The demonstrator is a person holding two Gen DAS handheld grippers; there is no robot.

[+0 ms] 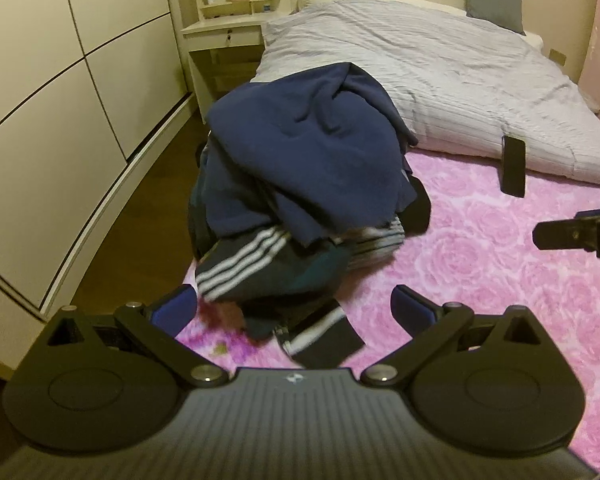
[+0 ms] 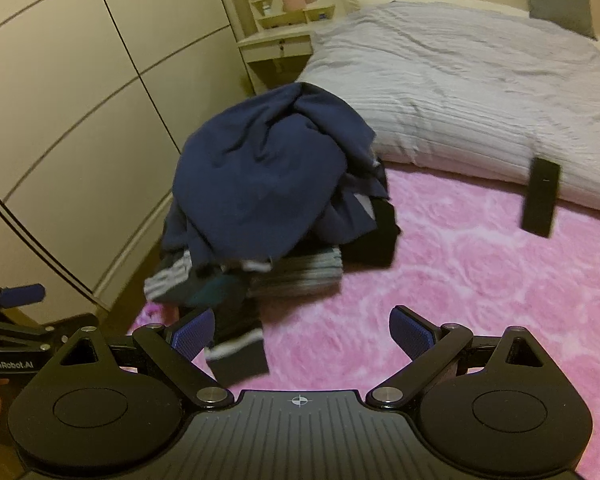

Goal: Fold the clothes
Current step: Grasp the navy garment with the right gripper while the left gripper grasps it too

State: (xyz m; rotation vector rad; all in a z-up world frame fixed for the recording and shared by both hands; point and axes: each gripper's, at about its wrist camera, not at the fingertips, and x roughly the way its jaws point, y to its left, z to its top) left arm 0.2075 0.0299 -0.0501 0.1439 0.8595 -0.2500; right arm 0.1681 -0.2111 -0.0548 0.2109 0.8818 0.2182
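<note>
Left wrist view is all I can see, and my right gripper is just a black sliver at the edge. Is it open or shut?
Observer: Open. The right gripper has its jaws wide apart with nothing between them.
Operator: What is in front of it?
Observer: Mostly bare pink blanket. The black striped cuff trailing from the clothes pile lies just beside its left finger pad, not between the jaws.
</note>
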